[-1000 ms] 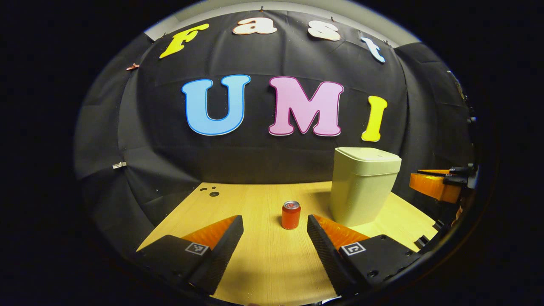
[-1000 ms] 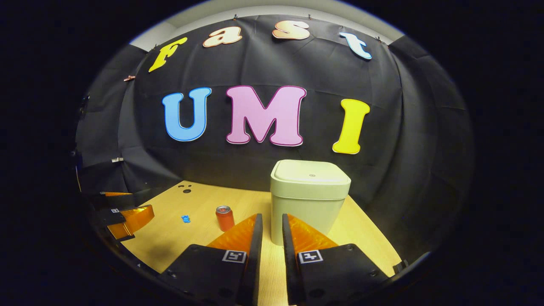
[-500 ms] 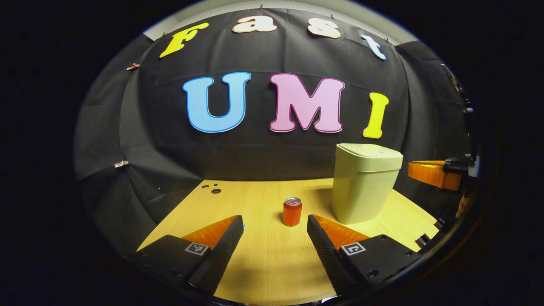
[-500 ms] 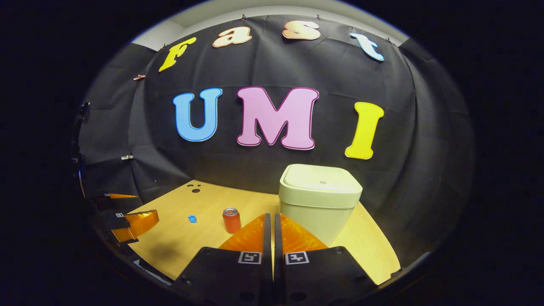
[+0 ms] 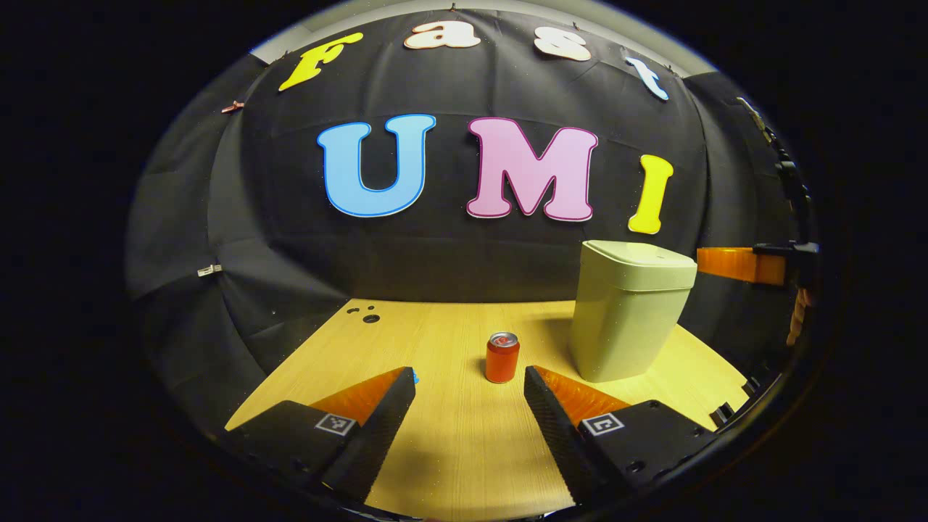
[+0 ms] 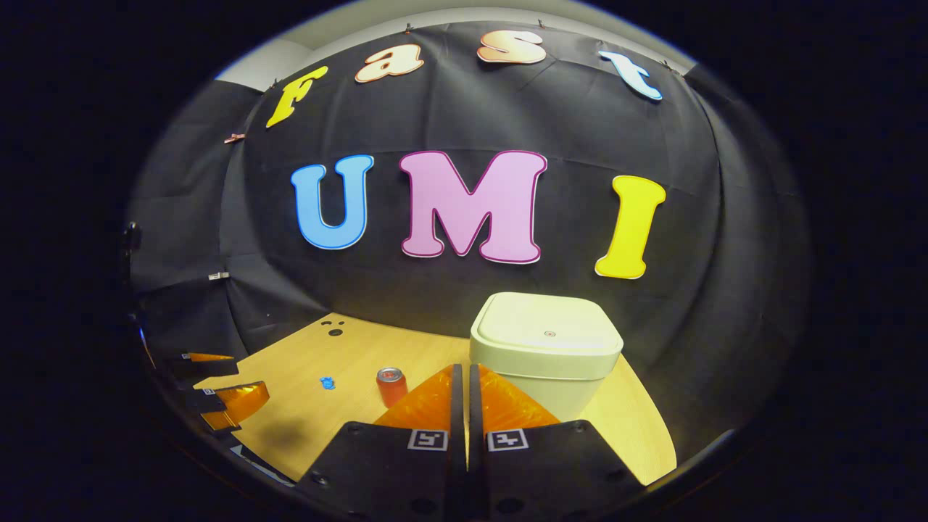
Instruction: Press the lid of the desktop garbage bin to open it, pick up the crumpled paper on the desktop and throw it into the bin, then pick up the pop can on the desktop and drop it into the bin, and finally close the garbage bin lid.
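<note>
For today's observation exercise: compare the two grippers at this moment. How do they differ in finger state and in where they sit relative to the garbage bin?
The left gripper has its fingers spread wide; the right gripper has its fingers closed together, holding nothing. The left gripper sits low over the table facing the pop can, with the garbage bin off to its side; the right gripper sits higher, facing the bin's closed lid. Both hold nothing and touch nothing.

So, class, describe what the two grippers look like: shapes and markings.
The left gripper and right gripper each have two wedge-shaped fingers tapering to the tips, with finely ribbed inner faces. Each finger's base carries a small square black-and-white tag and round screw holes.
</note>
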Demonstrator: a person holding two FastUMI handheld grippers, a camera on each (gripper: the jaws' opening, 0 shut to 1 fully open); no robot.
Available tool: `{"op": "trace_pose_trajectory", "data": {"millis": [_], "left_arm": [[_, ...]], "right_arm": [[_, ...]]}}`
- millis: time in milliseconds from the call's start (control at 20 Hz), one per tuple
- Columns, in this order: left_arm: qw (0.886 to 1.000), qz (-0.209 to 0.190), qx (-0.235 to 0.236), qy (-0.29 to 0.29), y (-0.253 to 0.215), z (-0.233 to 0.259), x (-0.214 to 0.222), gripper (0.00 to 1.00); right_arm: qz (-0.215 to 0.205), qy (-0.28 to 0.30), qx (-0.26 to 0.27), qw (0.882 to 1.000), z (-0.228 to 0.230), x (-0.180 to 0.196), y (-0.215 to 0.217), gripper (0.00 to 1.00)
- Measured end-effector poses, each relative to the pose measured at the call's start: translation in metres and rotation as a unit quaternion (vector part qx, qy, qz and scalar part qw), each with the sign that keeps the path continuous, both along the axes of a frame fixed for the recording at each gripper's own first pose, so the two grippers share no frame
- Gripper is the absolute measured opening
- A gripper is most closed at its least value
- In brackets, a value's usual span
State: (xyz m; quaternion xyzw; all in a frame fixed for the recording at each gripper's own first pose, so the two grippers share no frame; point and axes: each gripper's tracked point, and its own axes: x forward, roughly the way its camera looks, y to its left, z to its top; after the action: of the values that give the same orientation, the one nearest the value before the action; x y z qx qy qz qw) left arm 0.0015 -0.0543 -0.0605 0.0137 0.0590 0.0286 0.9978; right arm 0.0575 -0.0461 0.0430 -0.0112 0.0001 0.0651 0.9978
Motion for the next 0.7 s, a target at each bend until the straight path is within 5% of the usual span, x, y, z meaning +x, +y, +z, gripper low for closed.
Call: {"op": "trace_pose_trajectory", "data": {"millis": [700], "left_arm": [[0.998,0.056,0.008,0.01,0.012,-0.001,0.015,0.97]], "right_arm": [[-0.062,-0.007,-0.014,0.998,0.02,0.104,-0.076,0.05]]}}
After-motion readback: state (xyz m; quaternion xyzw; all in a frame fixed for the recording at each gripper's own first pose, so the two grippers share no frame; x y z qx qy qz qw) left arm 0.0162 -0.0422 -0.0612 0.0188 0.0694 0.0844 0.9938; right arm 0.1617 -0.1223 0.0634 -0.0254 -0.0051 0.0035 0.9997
